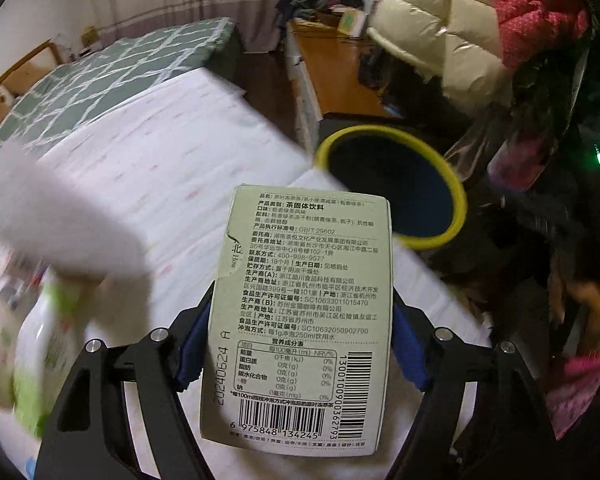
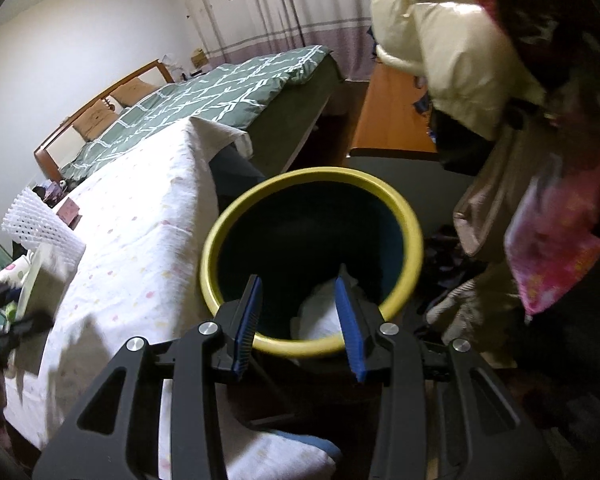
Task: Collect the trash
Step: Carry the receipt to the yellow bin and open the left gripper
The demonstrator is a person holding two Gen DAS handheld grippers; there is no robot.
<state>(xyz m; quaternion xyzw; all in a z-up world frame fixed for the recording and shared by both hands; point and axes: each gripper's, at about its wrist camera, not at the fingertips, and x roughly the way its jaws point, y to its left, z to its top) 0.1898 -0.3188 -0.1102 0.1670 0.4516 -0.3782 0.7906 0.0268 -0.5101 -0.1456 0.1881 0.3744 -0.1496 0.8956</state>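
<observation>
While the left gripper [image 1: 300, 344] clamped the tea box [image 1: 300, 312], right jaws stood narrow and empty; releasing early risked missing the bin [image 1: 392, 184].

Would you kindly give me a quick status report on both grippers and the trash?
Left gripper shut on tea box, short of yellow-rimmed bin. Right gripper open, empty, over bin mouth; white wad already inside. Nothing blocking the bin.

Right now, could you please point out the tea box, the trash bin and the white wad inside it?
tea box [image 1: 300, 312], left wrist view, printed back panel.
trash bin [image 2: 396, 200], right wrist view, yellow rim.
white wad [image 2: 320, 316], right wrist view, crumpled middle.
</observation>
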